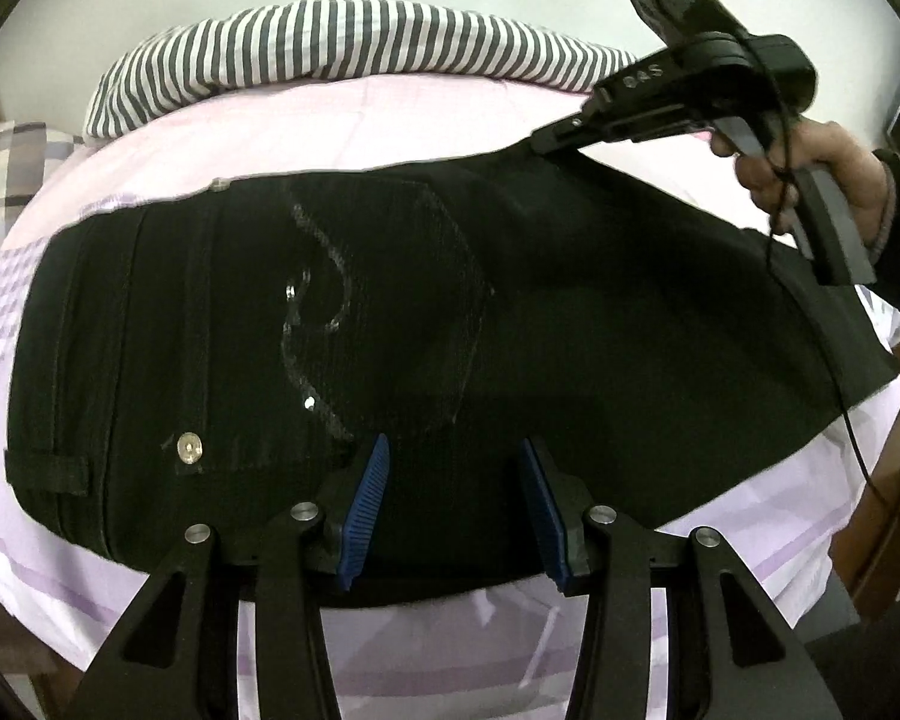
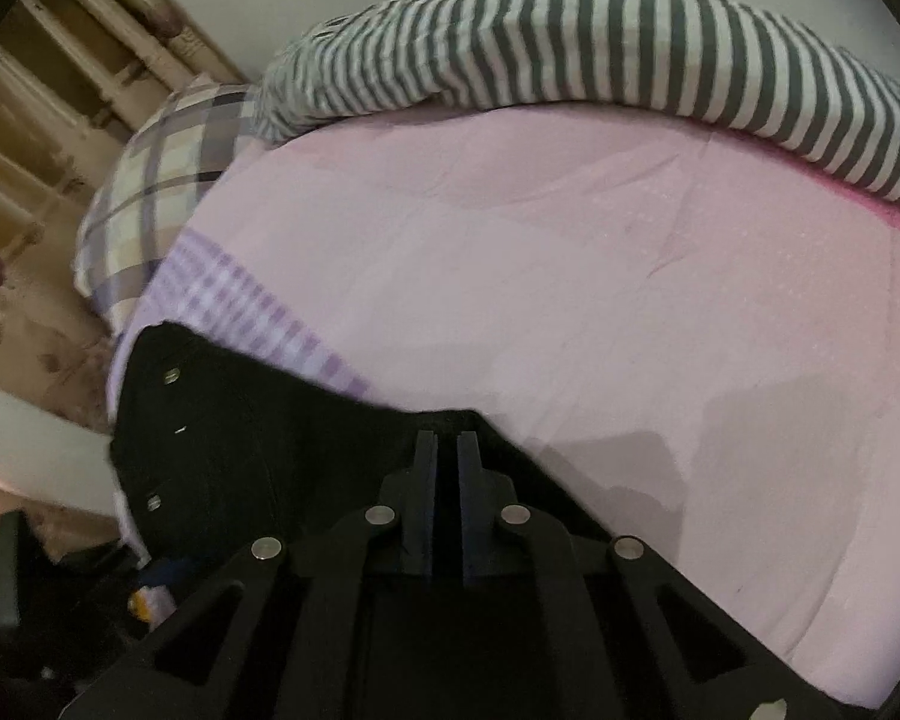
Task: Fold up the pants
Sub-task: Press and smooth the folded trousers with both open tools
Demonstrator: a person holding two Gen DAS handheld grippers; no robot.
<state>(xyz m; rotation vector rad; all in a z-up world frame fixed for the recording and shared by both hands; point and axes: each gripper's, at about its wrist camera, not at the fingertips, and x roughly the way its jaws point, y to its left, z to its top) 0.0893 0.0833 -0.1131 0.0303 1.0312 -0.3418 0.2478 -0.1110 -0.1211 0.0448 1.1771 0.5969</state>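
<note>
Black pants [image 1: 390,312] are lying on the bed [image 1: 330,120], long axis running across in front of the left gripper [image 1: 456,510], which is hovering wide open and empty at their near edge; the right gripper [image 2: 447,450], nearer the far edge, is pinching that fabric.

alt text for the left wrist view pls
Black pants lie spread on a pink bed sheet, while the right gripper pinches their far edge. The left gripper hangs open over the near edge; a striped blanket lies behind.
</note>
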